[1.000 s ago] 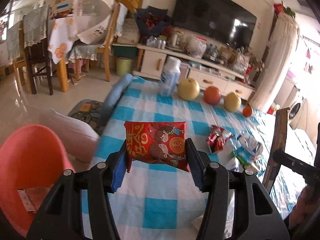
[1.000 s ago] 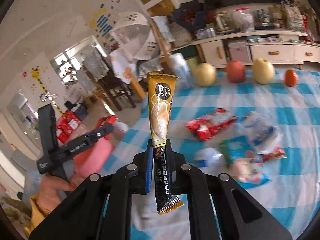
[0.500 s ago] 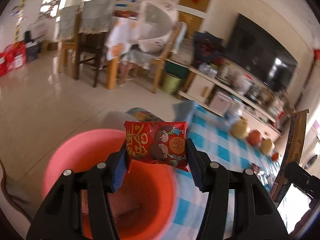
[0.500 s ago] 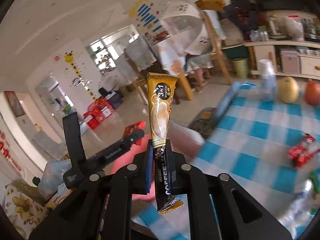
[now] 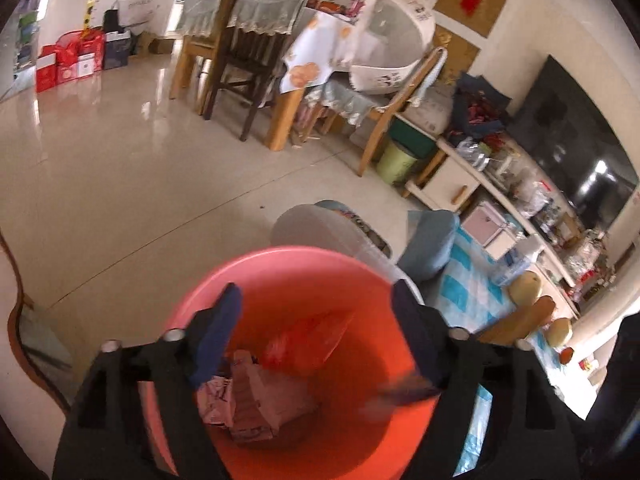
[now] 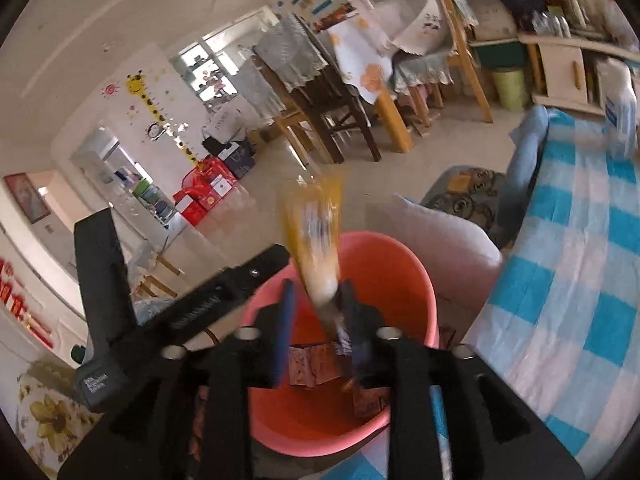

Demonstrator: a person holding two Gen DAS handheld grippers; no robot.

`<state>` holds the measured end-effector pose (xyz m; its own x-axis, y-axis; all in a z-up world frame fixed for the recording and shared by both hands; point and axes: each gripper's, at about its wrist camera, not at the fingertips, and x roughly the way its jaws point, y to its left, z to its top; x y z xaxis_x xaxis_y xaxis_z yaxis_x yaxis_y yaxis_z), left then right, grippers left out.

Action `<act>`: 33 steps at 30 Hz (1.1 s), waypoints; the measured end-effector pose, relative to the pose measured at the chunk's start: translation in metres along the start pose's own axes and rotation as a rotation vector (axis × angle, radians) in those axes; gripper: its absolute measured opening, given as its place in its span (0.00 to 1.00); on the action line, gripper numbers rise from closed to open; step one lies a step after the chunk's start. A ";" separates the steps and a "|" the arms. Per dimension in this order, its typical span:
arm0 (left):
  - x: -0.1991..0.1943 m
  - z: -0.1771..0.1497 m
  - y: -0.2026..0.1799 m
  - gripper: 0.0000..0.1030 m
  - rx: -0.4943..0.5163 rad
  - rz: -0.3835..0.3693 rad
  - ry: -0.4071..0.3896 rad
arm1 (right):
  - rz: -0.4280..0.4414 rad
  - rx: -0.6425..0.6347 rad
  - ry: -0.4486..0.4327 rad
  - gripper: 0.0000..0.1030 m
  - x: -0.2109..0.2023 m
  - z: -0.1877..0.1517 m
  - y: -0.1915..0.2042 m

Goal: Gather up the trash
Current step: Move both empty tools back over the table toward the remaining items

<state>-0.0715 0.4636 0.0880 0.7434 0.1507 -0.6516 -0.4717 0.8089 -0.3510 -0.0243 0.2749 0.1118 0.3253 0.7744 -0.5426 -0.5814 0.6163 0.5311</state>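
Living-room floor and dining chairs behind, both grippers sit over the round pink plastic bucket (image 5: pixel 280 272): left gripper (image 5: pixel 316 332) spread wide with a blurry red snack packet (image 5: pixel 308 344) dropping below it, right gripper (image 6: pixel 318 316) parted around a blurred gold coffee sachet (image 6: pixel 316 236) mid-drop, so next it's probably back to the table.

Stood across the glossy floor (image 5: pixel 120 168): wooden chairs (image 5: pixel 224 40) draped in lace covers, a dining table (image 5: pixel 320 56) under a white mesh food cover (image 5: pixel 396 36), a green bin (image 5: pixel 398 156), a dark television (image 5: pixel 576 136), red gift boxes (image 5: pixel 68 64), and fruit (image 5: pixel 524 286) on the blue-checked tabletop (image 6: pixel 580 280).
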 end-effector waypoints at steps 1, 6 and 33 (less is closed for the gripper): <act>0.000 0.000 -0.001 0.80 0.008 0.006 -0.004 | -0.018 0.007 -0.007 0.52 -0.002 -0.003 -0.002; -0.005 -0.003 -0.008 0.86 0.041 -0.011 -0.064 | -0.109 -0.018 -0.063 0.77 -0.027 -0.014 -0.008; -0.029 -0.053 -0.110 0.90 0.377 -0.229 -0.140 | -0.527 -0.231 -0.185 0.95 -0.145 -0.085 -0.030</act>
<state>-0.0663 0.3401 0.1100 0.8774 -0.0012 -0.4797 -0.1022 0.9766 -0.1894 -0.1173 0.1324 0.1194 0.7260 0.3981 -0.5607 -0.4469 0.8929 0.0553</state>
